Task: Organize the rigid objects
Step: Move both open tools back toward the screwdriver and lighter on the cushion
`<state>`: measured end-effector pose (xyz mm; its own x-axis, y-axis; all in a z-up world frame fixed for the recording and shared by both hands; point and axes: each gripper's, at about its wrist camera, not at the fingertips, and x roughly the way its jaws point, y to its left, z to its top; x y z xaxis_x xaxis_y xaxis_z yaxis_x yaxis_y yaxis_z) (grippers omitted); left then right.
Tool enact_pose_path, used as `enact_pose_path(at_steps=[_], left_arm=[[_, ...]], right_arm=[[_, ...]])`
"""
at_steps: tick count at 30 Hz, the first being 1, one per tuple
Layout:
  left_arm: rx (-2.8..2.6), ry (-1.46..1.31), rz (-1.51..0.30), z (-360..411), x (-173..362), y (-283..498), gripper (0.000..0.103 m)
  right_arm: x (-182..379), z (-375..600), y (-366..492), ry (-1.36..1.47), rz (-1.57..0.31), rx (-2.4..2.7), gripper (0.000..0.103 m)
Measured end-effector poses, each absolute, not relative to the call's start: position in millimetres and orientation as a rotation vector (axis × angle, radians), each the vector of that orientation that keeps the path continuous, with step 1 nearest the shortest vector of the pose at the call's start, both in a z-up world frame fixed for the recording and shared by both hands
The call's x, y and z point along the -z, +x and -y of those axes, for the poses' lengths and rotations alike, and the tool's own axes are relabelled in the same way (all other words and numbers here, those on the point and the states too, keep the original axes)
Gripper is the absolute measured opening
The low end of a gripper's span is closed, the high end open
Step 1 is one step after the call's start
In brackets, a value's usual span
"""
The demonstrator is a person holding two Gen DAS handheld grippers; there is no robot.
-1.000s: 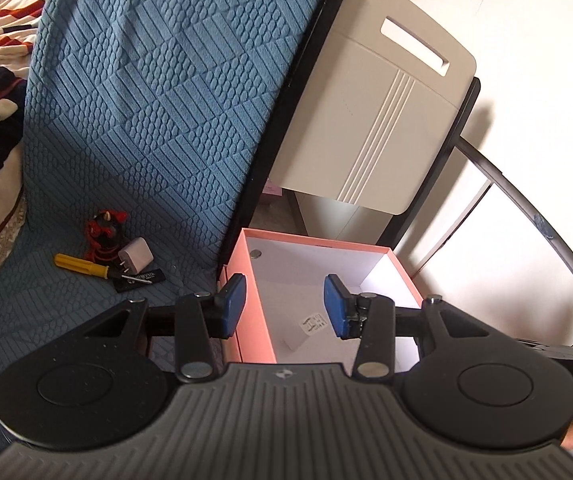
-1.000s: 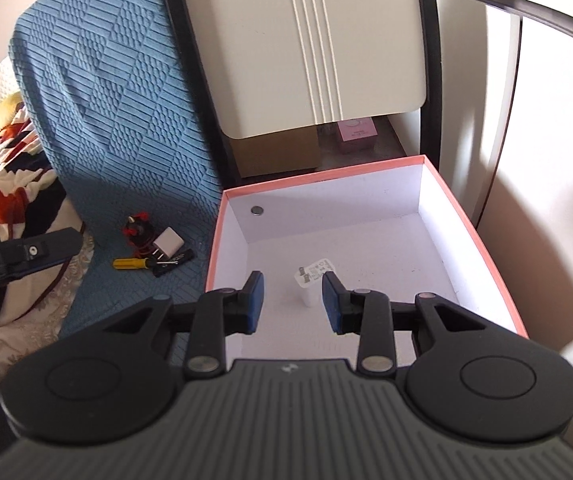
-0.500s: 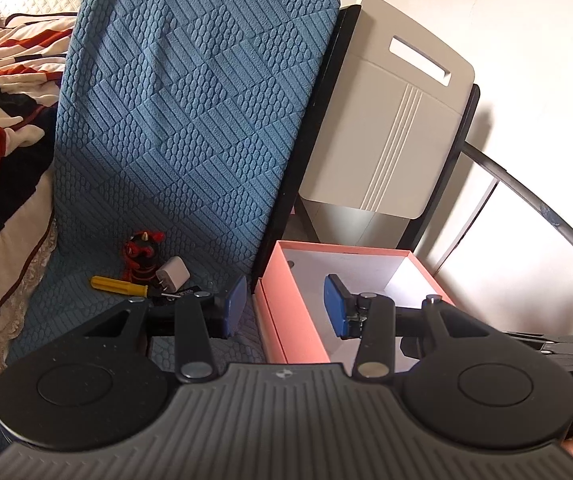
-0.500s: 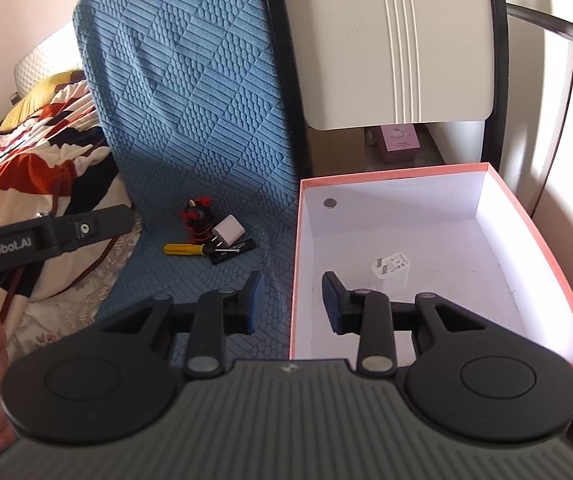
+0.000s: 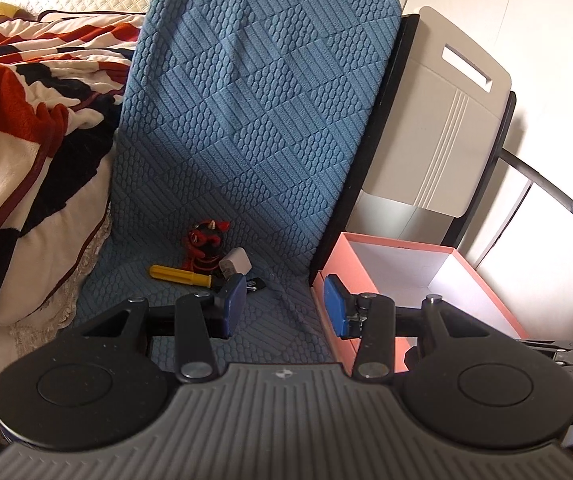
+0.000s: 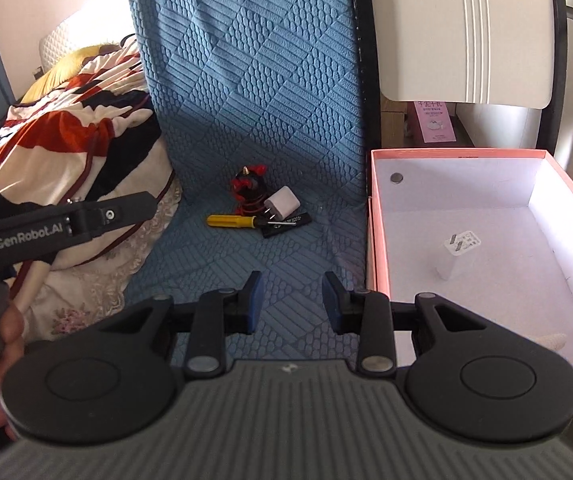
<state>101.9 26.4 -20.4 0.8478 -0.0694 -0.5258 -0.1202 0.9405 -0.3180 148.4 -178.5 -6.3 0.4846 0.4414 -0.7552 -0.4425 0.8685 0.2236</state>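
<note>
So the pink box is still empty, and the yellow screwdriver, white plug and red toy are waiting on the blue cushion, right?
Not quite: the pink box is not empty. The right wrist view shows a white charger on its floor. The yellow screwdriver, white plug and red toy do lie on the blue cushion.

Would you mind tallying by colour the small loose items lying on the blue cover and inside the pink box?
White: 2, the charger on the blue cover and the charger in the pink box.
Yellow: 1, the screwdriver.
Red and black: 1, the figurine.
Black: 1, the flat bar.
Grey: 1, the round disc on the box wall.
Total: 6.
</note>
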Motion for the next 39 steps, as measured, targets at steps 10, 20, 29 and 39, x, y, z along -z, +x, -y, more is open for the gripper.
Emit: enact_pose_path(at_steps=[10, 20, 29, 39], left_arm=[[-0.070, -0.348, -0.609, -51.1, 53.0, 92.0, 0.049], [-0.047, -0.340, -0.673, -69.6, 78.2, 125.0, 0.049], [0.001, -0.296, -0.755, -86.9, 102.8, 186.3, 0.049], [0.051, -0.276, -0.836, -99.5, 130.5, 251.6, 0.059]], right_arm=[[35.4, 145.9, 132.0, -0.047, -0.940, -0.577, 0.036], [71.1, 125.9, 149.0, -0.119, -0.955, -0.625, 0.035], [95.1, 124.0, 179.0, -0.121, -0.975, -0.647, 0.035], [108.7, 95.1, 213.6, -0.146, -0.941, -0.723, 0.035]])
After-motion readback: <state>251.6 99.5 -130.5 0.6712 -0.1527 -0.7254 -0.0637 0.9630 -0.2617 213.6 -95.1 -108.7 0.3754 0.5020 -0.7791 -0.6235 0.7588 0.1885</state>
